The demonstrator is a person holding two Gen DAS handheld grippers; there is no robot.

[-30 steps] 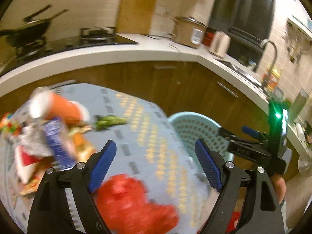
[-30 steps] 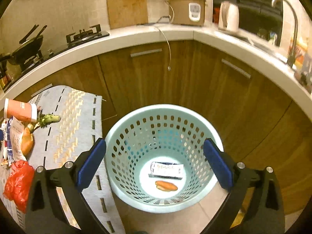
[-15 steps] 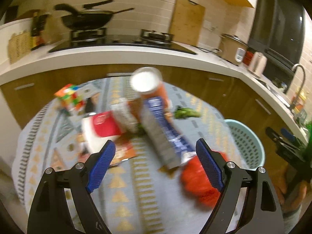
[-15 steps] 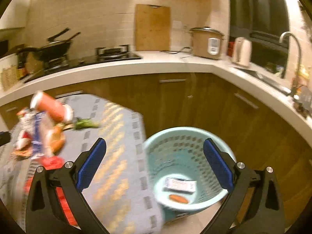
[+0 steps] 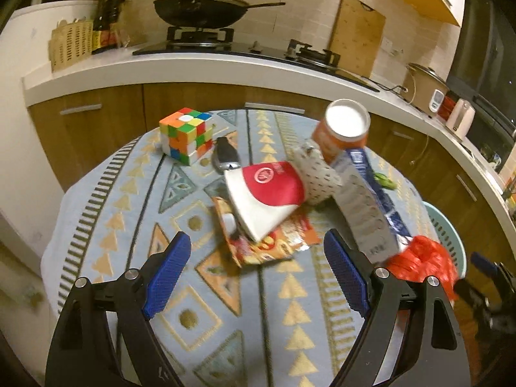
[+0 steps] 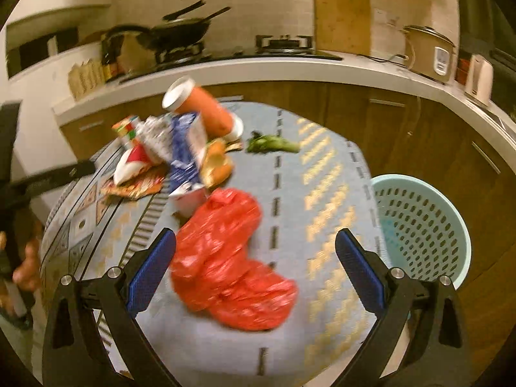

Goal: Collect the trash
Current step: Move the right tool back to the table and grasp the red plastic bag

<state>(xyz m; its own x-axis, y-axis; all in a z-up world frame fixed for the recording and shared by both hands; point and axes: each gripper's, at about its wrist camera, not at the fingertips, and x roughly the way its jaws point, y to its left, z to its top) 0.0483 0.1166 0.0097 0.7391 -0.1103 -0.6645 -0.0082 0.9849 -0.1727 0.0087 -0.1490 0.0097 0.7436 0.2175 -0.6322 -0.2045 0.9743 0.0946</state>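
Note:
A heap of trash lies on the patterned tablecloth [image 5: 135, 213]: a red-and-white paper cup [image 5: 267, 200], an orange snack wrapper [image 5: 271, 245], a silver-and-blue blister pack [image 5: 367, 206], an orange tube with a white cap [image 5: 345, 125] and a crumpled red plastic bag [image 6: 229, 258]. My left gripper [image 5: 258, 274] hovers open just short of the wrapper and cup. My right gripper [image 6: 254, 267] is open above the red bag, nothing between its fingers. The pale green perforated basket [image 6: 422, 225] stands beside the table at the right.
A colourful puzzle cube [image 5: 185, 135] and a dark key fob [image 5: 225, 154] lie at the table's far left. A green vegetable scrap [image 6: 271, 145] lies near the far edge. A hand [image 6: 29, 267] holds the other gripper at the left. Wooden cabinets and a counter with a wok curve behind.
Both views have swung left from the basket toward the table. The trash heap now fills the left view and the red bag sits under the right gripper. Both grippers stayed open.

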